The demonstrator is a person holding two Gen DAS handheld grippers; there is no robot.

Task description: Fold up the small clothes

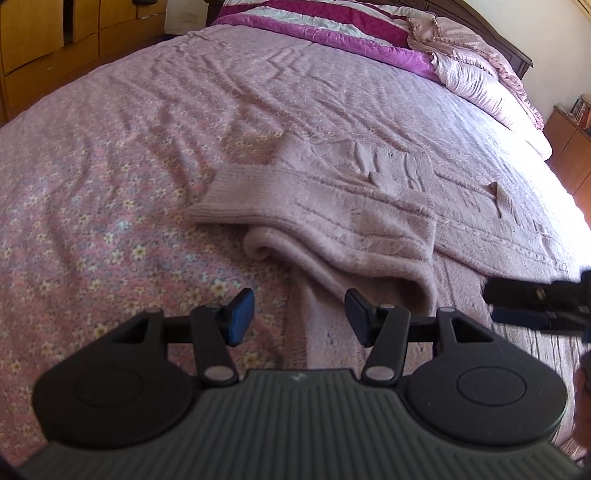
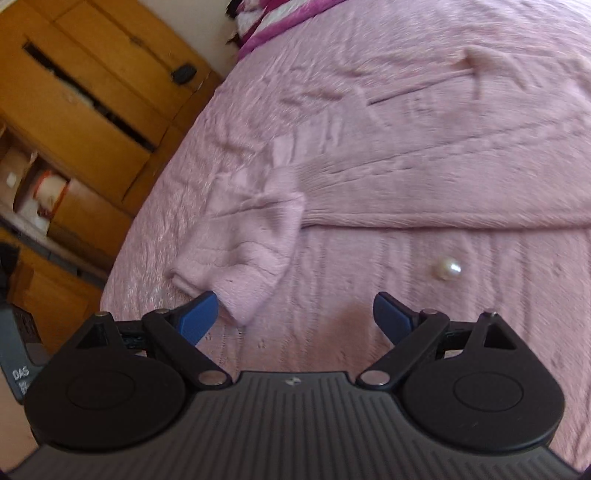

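Observation:
A fuzzy pink knit sweater (image 1: 369, 221) lies spread on the bed, one sleeve folded across its body with the ribbed cuff (image 1: 236, 195) pointing left. My left gripper (image 1: 299, 314) is open and empty, just above the sweater's near edge. My right gripper (image 2: 295, 314) is open and empty over the sweater's body (image 2: 424, 192), its left finger beside a folded sleeve end (image 2: 251, 266). A pearl button (image 2: 447, 267) sits on the knit ahead of the right finger. The right gripper also shows at the right edge of the left wrist view (image 1: 532, 306).
The bed has a pink floral sheet (image 1: 92, 221). A striped magenta quilt (image 1: 314, 22) and frilled pillow (image 1: 480, 74) lie at the head. Wooden cabinets (image 2: 74, 110) stand beside the bed, and a low wooden cabinet (image 1: 569, 147) on the other side.

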